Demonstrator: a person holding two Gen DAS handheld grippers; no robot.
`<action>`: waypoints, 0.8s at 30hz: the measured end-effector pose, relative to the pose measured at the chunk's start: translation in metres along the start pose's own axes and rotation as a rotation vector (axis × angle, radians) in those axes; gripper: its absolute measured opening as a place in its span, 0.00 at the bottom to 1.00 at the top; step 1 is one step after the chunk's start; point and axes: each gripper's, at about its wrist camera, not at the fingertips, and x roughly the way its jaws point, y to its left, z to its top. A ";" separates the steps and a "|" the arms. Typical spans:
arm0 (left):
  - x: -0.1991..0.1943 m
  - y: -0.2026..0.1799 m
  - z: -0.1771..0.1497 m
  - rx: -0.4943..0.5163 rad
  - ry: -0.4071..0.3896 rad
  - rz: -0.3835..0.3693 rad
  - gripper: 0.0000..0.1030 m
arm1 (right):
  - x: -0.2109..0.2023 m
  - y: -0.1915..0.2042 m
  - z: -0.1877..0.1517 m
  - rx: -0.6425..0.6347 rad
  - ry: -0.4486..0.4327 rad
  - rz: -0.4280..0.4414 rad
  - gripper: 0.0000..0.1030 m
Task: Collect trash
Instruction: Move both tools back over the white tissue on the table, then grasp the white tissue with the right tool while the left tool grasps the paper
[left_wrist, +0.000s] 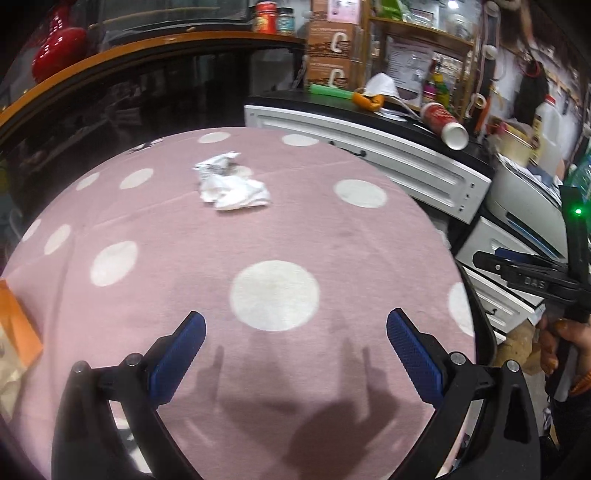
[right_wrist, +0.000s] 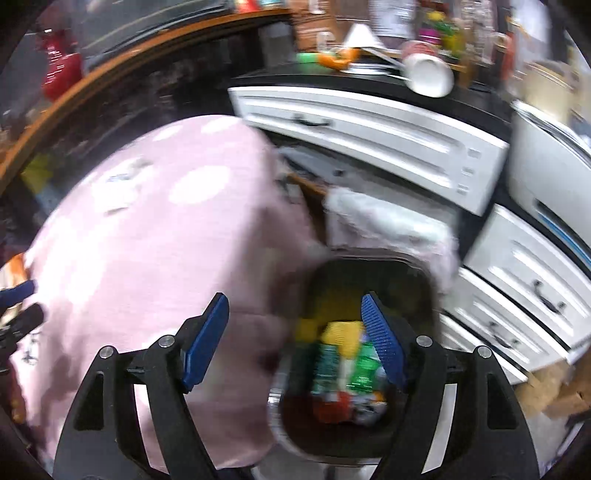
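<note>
While both tools gape empty, crumpled paper (left_wrist: 232, 181) lies on the dotted tablecloth (left_wrist: 184, 240) beside white drawers (left_wrist: 369, 147).

Pink polka-dot tablecloth (left_wrist: 332, 240) bearing crumpled white paper (left_wrist: 231, 182), orange packet (left_wrist: 14, 325)

My left cam looks down close over the pink tablecloth (left_wrist: 184, 258); right one's over the bin (right_wrist: 354, 280), both catching the white drawers (left_wrist: 369, 155).

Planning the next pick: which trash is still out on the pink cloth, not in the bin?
The crumpled white paper, lying alone on the dotted cloth ahead of the open left gripper. The colourful wrappers already sit inside the dark bin.
</note>
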 end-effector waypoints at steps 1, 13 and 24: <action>-0.001 0.007 0.001 -0.008 -0.002 0.010 0.94 | 0.003 0.008 0.003 -0.012 0.004 0.023 0.72; 0.000 0.090 0.011 -0.088 0.006 0.140 0.94 | 0.063 0.167 0.056 -0.272 0.098 0.227 0.72; 0.008 0.132 0.015 -0.152 0.029 0.158 0.94 | 0.141 0.252 0.103 -0.409 0.151 0.159 0.67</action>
